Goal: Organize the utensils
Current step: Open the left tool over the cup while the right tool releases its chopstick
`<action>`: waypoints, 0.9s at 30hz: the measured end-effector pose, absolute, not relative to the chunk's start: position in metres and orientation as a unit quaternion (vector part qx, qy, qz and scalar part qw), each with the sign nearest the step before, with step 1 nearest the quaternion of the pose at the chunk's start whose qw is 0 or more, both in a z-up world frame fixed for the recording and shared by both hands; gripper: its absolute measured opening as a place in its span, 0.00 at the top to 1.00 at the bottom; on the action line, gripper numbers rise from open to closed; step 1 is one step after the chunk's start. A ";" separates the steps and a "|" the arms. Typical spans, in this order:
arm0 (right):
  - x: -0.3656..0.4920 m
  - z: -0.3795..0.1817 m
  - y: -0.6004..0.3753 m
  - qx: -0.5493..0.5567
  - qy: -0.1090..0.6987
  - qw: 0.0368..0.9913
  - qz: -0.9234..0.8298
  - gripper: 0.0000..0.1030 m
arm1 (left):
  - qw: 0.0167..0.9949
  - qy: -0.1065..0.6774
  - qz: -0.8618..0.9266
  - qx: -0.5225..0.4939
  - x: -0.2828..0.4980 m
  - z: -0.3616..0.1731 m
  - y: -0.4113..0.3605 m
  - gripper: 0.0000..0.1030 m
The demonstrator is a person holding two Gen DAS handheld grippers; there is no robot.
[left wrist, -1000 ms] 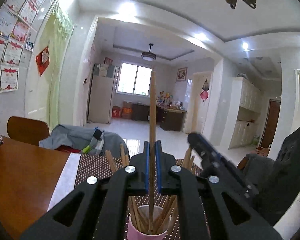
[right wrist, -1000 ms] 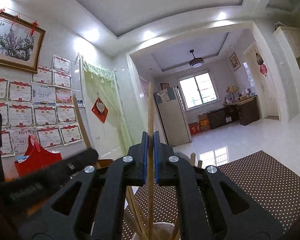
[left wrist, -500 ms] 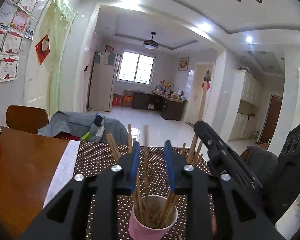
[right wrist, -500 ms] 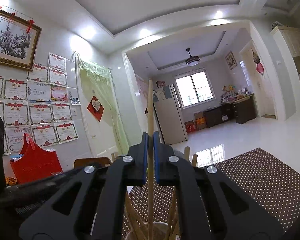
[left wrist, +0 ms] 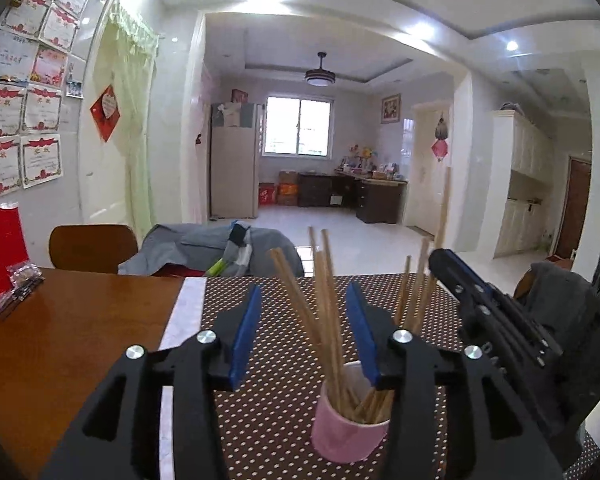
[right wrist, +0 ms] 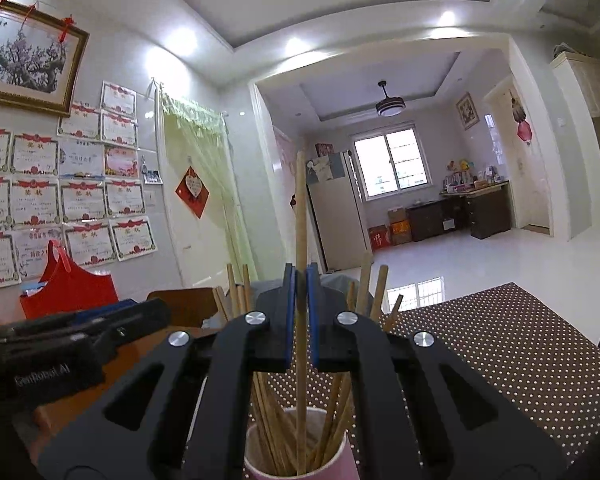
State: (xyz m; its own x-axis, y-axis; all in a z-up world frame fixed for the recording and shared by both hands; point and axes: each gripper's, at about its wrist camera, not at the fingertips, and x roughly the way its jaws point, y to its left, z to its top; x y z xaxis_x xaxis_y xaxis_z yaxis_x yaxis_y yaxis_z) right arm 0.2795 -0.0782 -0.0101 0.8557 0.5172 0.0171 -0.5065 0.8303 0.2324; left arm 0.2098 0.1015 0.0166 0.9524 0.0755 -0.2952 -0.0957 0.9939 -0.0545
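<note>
Your right gripper (right wrist: 299, 280) pinches a single chopstick (right wrist: 300, 208) upright, its blue pads pressed flat on the shaft so the lower end hangs straight into the pink cup (right wrist: 336, 466) directly below, a hold that looks meant to steer the stick in without knocking the others. Your left gripper (left wrist: 304, 332) is opening, its pads parted either side of the bundle of chopsticks (left wrist: 324, 304) and touching none, apparently so the sticks can fan out against the cup's rim. The cup stands on the dotted placemat (left wrist: 268, 408), chosen, it seems, as the one collecting point for the utensils, with both tools crowding it from either side. Beyond the mat lies the wooden table (left wrist: 72, 320), then a chair back (left wrist: 94, 246) and a heap of grey clothing (left wrist: 204, 244), and farther off a bright tiled room with a window (left wrist: 298, 126).
</note>
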 end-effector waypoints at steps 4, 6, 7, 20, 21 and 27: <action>0.276 -0.017 -0.078 0.106 0.035 0.957 0.269 0.94 | 0.985 0.161 0.043 -0.052 0.207 0.011 0.111 0.57; 0.273 -0.020 -0.077 0.099 0.039 0.957 0.269 0.94 | 0.984 0.167 0.041 -0.053 0.207 0.008 0.111 0.57; 0.272 -0.021 -0.077 0.097 0.040 0.958 0.267 0.94 | 0.983 0.169 0.041 -0.052 0.206 0.007 0.111 0.57; 0.268 -0.039 -0.070 0.053 0.086 0.962 0.254 0.94 | 0.981 0.186 0.033 -0.051 0.197 -0.002 0.103 0.53; 0.267 -0.040 -0.070 0.050 0.088 0.962 0.255 0.94 | 0.981 0.187 0.033 -0.050 0.197 -0.003 0.102 0.53; 0.257 -0.041 -0.073 0.044 0.097 0.961 0.256 0.93 | 0.978 0.198 0.039 -0.052 0.194 -0.008 0.103 0.53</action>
